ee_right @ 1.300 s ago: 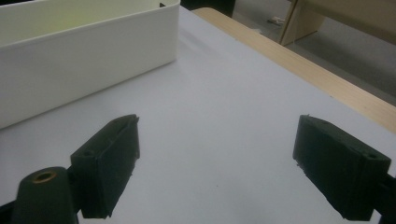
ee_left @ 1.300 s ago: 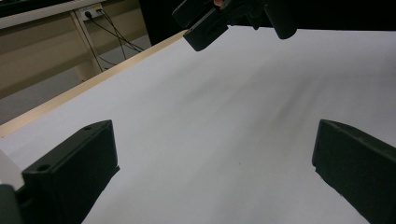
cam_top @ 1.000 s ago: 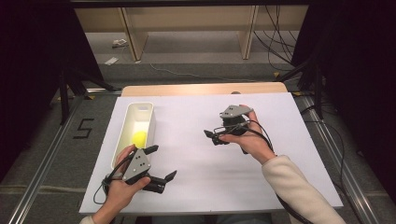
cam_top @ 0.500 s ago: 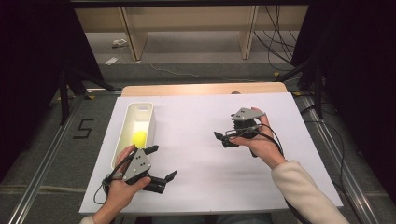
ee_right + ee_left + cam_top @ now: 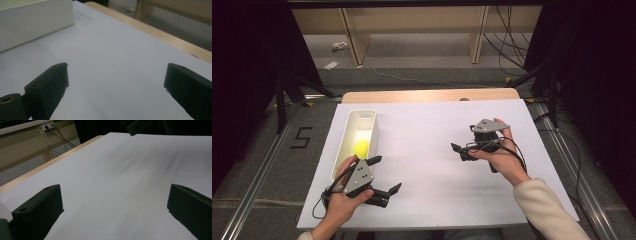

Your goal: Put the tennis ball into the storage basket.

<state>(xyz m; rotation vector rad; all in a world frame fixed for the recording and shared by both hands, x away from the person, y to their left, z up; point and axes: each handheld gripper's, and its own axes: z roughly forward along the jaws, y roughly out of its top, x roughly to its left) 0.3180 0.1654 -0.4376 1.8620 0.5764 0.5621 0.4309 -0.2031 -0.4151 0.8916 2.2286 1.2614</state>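
Yellow ball (image 5: 361, 148) lies inside the white bin (image 5: 371, 117) along the table's left edge, and both grippers hang empty over the white sheet (image 5: 422, 135) that covers the table. The left gripper (image 5: 384, 177), near the front-left corner just beside the bin's near end, has its jaws spread wide with nothing but bare sheet between them, as the left gripper view confirms. The right gripper (image 5: 460, 151), held right of the table's middle and well apart from the bin, points its jaws toward the bin; they too stand apart and hold nothing, with the bin's wall (image 5: 35, 20) seen ahead in the right gripper view. Judged from how things lie, the placing looks done: the ball is in the bin and no other loose thing lies on the sheet. What seems left, if anything, is to draw both hands clear.
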